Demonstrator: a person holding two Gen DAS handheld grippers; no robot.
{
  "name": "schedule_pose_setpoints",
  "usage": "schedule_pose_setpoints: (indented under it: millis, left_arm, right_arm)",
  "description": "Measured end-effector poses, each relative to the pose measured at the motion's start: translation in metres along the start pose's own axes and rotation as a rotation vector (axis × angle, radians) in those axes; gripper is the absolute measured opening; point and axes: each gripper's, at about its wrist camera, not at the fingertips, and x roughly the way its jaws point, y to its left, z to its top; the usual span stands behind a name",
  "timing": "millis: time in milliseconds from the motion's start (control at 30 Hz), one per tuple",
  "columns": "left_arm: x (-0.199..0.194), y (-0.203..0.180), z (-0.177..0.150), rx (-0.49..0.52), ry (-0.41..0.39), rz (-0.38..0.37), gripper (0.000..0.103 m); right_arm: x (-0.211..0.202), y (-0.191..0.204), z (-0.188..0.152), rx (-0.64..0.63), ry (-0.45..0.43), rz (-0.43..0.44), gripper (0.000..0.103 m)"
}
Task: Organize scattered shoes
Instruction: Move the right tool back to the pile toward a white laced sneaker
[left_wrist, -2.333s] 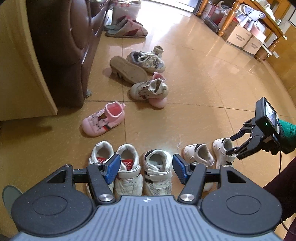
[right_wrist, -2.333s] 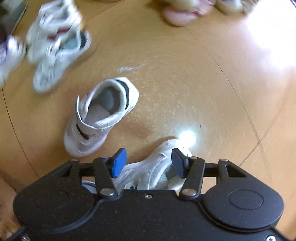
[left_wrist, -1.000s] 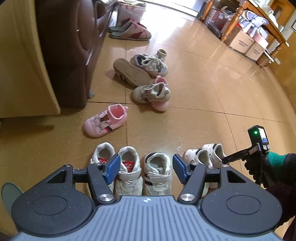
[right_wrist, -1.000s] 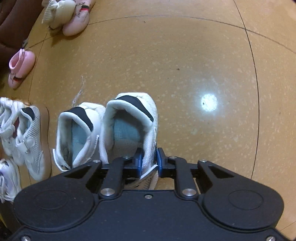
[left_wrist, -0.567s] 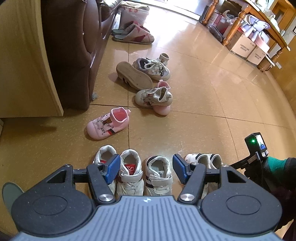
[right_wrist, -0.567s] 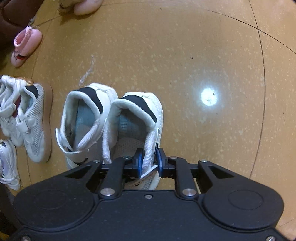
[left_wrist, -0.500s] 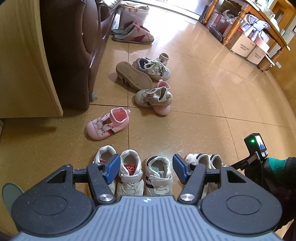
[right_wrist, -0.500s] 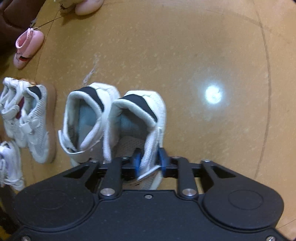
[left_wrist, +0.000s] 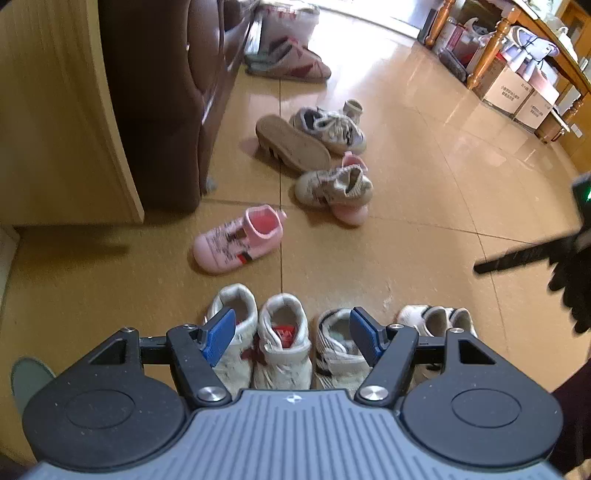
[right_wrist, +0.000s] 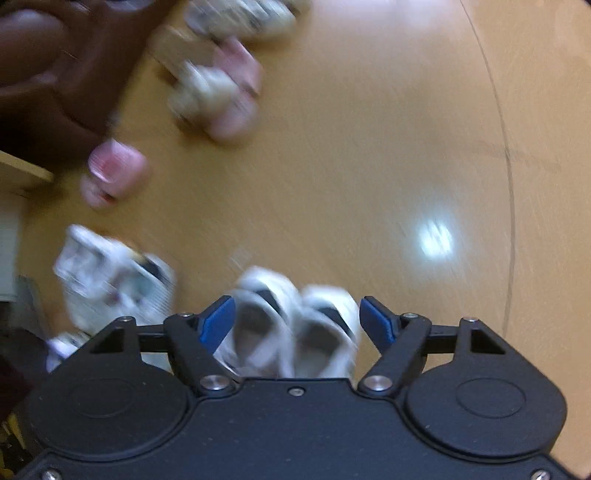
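Left gripper (left_wrist: 293, 330) jaws spread, nothing pinched; white shoes (left_wrist: 282, 332) in a row on floor just below it, pink shoe (left_wrist: 240, 240) farther ahead. Right gripper (right_wrist: 297, 319) jaws just opened wide w/ white pair (right_wrist: 295, 325) between & below, untouched; pic blurry.

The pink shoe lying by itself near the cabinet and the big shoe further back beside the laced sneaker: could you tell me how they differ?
Pose: the pink shoe rests sole-down with its opening facing up, while the big shoe is tipped so its tan sole shows.
Size: the big shoe looks clearly longer than the pink shoe.
Neighbours: the pink shoe lies apart from others; the big shoe lies against the laced sneaker.
Both lie on the floor, outside the front row.
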Motion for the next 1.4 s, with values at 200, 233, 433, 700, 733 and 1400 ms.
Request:
schedule_pose_setpoints:
  millis: [200,233,433,700,733,1400]
  left_arm:
    - [0.003,-0.007,0.012,-0.004,-0.082,0.015,0.068]
    - [0.004,-0.008,0.016,-0.006,-0.097,0.019,0.068]
    - [0.021,-0.008,0.041,-0.043,-0.172,0.045,0.068]
    - [0.082,-0.002,0.09,-0.154,-0.219,0.052,0.068]
    - [0.092,-0.003,0.097,-0.166,-0.22,0.057,0.068]
    - [0.245,0.018,0.126,-0.161,-0.145,0.163,0.068]
  right_arm:
    - [-0.043,0.031,0.053,-0.187,-0.084,0.049,0.066]
    - [-0.047,0.035,0.059,-0.21,-0.088,0.045,0.061]
    - [-0.054,0.049,0.117,-0.329,-0.147,0.0,0.052]
    - [-0.004,0.065,0.177,-0.445,-0.189,-0.012,0.052]
    - [0.001,0.066,0.183,-0.449,-0.191,-0.016,0.052]
    - [0.164,0.06,0.247,-0.372,-0.1,0.165,0.045]
